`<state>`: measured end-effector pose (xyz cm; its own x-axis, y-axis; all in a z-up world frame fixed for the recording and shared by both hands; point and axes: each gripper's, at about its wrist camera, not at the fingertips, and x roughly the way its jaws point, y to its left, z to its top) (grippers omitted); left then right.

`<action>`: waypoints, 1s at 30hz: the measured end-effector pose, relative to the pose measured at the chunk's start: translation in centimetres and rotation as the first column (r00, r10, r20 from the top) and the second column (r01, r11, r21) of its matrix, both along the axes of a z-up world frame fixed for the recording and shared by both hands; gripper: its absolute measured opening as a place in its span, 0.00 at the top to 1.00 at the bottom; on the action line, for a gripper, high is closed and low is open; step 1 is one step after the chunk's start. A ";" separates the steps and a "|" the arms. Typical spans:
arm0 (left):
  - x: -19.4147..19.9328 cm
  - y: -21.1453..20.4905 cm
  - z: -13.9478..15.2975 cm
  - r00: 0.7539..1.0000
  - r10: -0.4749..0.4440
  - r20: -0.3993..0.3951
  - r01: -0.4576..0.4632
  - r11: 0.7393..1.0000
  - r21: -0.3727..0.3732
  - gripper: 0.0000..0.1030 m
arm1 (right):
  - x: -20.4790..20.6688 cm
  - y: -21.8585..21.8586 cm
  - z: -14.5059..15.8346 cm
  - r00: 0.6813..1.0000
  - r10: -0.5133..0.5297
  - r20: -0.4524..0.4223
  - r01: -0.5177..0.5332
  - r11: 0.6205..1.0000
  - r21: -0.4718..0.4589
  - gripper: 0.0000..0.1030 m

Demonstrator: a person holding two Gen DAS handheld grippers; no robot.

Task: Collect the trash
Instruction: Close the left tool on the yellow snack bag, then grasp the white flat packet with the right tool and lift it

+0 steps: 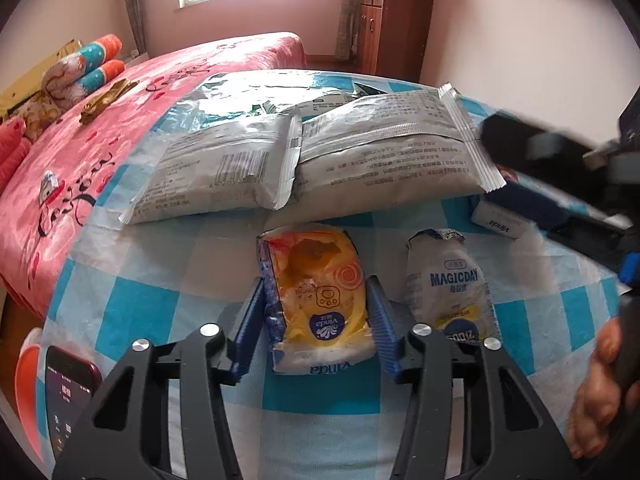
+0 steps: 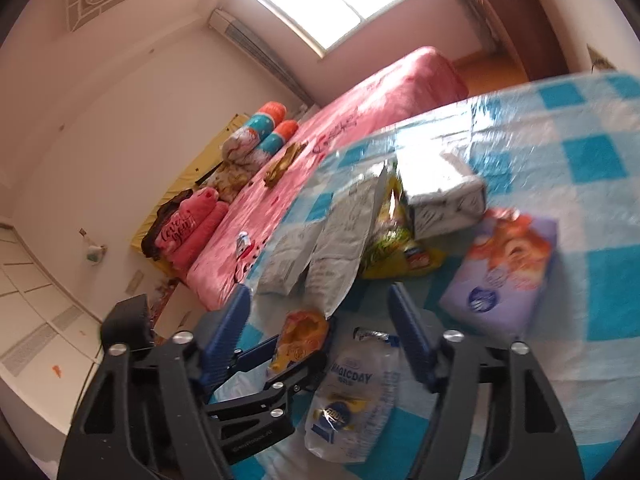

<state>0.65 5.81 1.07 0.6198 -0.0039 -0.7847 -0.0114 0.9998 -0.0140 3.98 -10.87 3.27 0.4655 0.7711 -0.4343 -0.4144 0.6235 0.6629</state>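
Yellow tissue pack (image 1: 320, 300) lies on the checked desk (image 1: 132, 308), between the fingers of the left tongs (image 1: 318, 312), which stand wide and flank it. White pouch (image 2: 352, 396) lies between the right tongs (image 2: 320, 328), spread wide, holding nothing.

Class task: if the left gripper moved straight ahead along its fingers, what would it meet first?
The yellow Vinda tissue pack, already between the open left gripper fingers. Beyond it lie the silver packets, though depth is unclear.
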 end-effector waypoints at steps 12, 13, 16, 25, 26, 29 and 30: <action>-1.3 1.6 0.5 1.000 -0.005 0.000 0.005 0.995 -0.098 0.62 | 1.9 0.8 -1.4 0.997 -0.017 -0.078 0.029 0.987 0.157 0.38; -1.4 1.8 0.5 1.000 -0.006 0.001 0.006 0.994 -0.105 0.62 | 2.1 0.8 -1.3 0.997 -0.015 -0.076 0.027 0.988 0.154 0.38; -1.8 2.2 0.4 1.000 -0.010 0.002 0.010 0.993 -0.115 0.62 | 2.8 1.9 -1.5 0.996 0.012 -0.089 0.001 0.988 0.153 0.38; -2.9 3.1 0.8 1.000 -0.023 0.021 0.026 0.987 -0.157 0.62 | 2.1 4.3 -0.9 0.999 0.009 -0.045 -0.007 1.000 0.026 0.76; -3.0 3.1 0.8 0.999 -0.024 0.023 0.027 0.987 -0.159 0.62 | 2.1 4.3 -1.0 0.999 0.003 -0.047 -0.002 1.000 0.026 0.77; -3.5 3.3 1.1 0.999 -0.026 0.028 0.031 0.986 -0.165 0.62 | 1.9 3.8 -1.3 0.999 -0.019 -0.045 0.020 0.999 0.028 0.81; -3.7 3.5 1.2 0.999 -0.026 0.031 0.030 0.985 -0.168 0.62 | 1.7 3.7 -1.1 0.999 -0.026 -0.035 0.027 0.999 0.028 0.82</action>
<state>-3.01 9.27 2.23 0.6394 -0.1522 -0.7536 0.0194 0.9831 -0.1821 5.72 -7.18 2.14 0.4706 0.7713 -0.4285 -0.3747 0.6144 0.6943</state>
